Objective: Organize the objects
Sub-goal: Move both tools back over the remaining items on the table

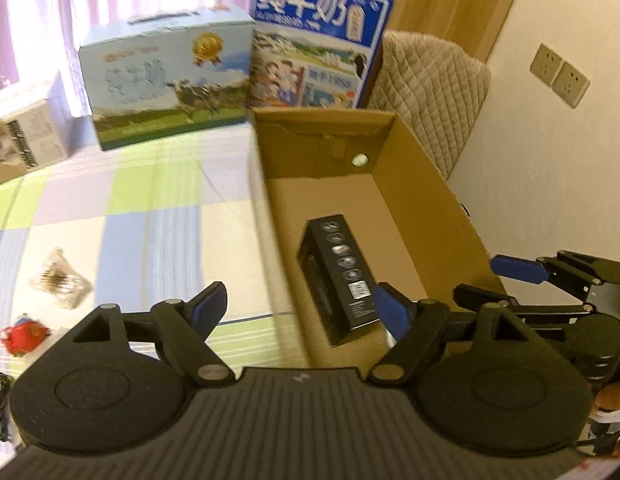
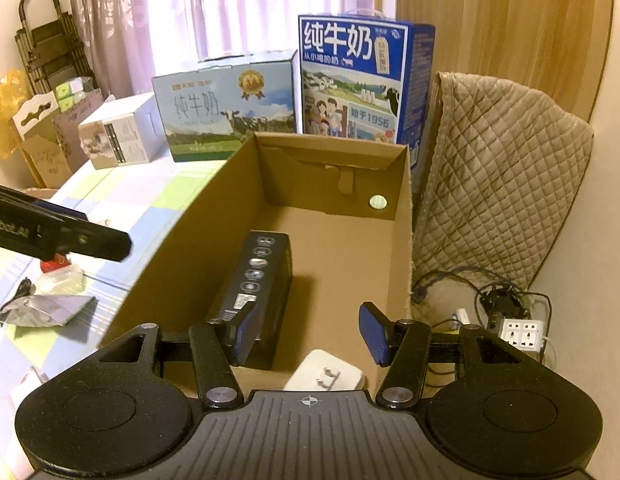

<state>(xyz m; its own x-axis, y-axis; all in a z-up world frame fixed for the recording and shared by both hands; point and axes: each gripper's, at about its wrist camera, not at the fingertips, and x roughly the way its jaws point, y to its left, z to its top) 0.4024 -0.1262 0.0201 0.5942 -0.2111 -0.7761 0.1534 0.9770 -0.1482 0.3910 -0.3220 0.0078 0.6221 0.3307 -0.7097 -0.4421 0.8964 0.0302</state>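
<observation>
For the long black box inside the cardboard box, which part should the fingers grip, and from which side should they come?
Grip the black box across its narrow width near the middle, coming from above: it lies flat in the cardboard box, whose walls block the sides. Its long faces look parallel.

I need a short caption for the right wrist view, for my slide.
Open right gripper above a brown cardboard box holding a long black product box and a white plug adapter.
</observation>
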